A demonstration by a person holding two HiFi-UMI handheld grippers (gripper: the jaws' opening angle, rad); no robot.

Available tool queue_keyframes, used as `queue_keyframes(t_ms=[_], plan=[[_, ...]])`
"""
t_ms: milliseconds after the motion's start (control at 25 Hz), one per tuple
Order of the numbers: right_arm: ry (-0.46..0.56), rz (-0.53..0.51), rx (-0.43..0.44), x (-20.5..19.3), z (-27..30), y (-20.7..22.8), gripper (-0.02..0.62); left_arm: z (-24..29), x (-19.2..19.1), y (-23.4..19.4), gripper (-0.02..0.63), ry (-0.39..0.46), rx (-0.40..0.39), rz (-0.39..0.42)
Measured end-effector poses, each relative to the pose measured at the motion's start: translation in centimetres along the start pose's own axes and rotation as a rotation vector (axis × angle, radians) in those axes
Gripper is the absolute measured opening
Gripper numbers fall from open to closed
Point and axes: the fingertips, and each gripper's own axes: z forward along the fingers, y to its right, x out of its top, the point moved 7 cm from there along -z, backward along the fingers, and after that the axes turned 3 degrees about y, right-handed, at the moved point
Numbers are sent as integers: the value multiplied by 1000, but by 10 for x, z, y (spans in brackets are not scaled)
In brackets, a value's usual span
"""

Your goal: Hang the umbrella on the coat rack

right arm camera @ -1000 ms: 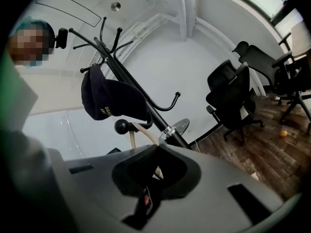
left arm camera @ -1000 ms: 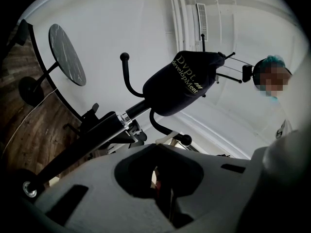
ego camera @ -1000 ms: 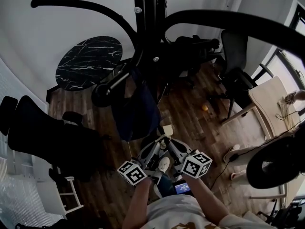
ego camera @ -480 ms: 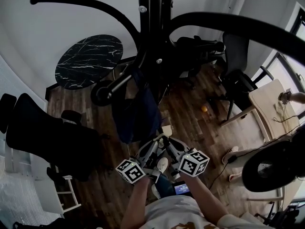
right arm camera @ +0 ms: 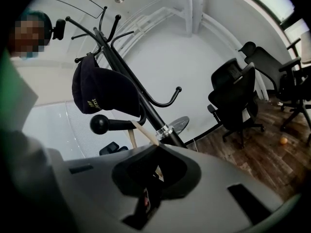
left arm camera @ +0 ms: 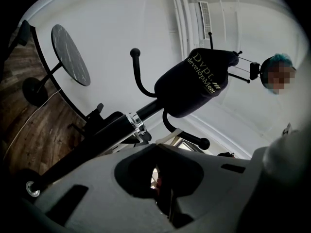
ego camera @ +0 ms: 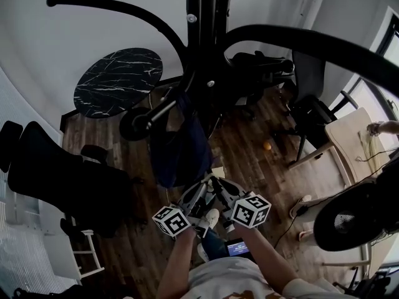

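Left hand-held gripper (left arm camera: 156,145) and right hand-held gripper (right arm camera: 157,147), jaws together, beneath the umbrella (ego camera: 181,148) (coat rack arm (ego camera: 299,36) overhead, chairs (right arm camera: 238,101) around)

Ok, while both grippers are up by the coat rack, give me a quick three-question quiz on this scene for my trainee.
1. True or false: a dark cap hangs on the coat rack.
2. What pokes out past the closed tips of the left gripper and the right gripper? A) a pale strip B) a key C) a spoon
3. Fill in: the round table has a ____ top with white veins.

Key: 1 true; 2 A; 3 black.
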Motion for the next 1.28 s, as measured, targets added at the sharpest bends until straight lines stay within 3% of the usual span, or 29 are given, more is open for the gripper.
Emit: queue_keyframes(t_ms=[160, 520, 720, 1000, 1080, 1160, 1280], plan=[[-19, -24, 2, 0, 4, 1, 12, 0, 2, 0, 20, 4, 15, -21], [-27, -43, 2, -3, 13, 3, 13, 5, 2, -9, 21, -28, 34, 23], [-70, -193, -2, -5, 15, 1, 14, 10, -1, -9, 21, -82, 43, 41], [-107, -366, -50, -5, 7, -6, 15, 9, -5, -4, 23, -118, 46, -1], [-113, -390, -64, -7, 3, -9, 15, 6, -5, -2, 44, -117, 58, -11], [-107, -388, -69, -9, -2, -11, 15, 2, -2, 0, 105, -103, 64, -21], [-97, -386, -74, -9, -10, -13, 14, -2, 4, 5, 106, -89, 68, -1]])
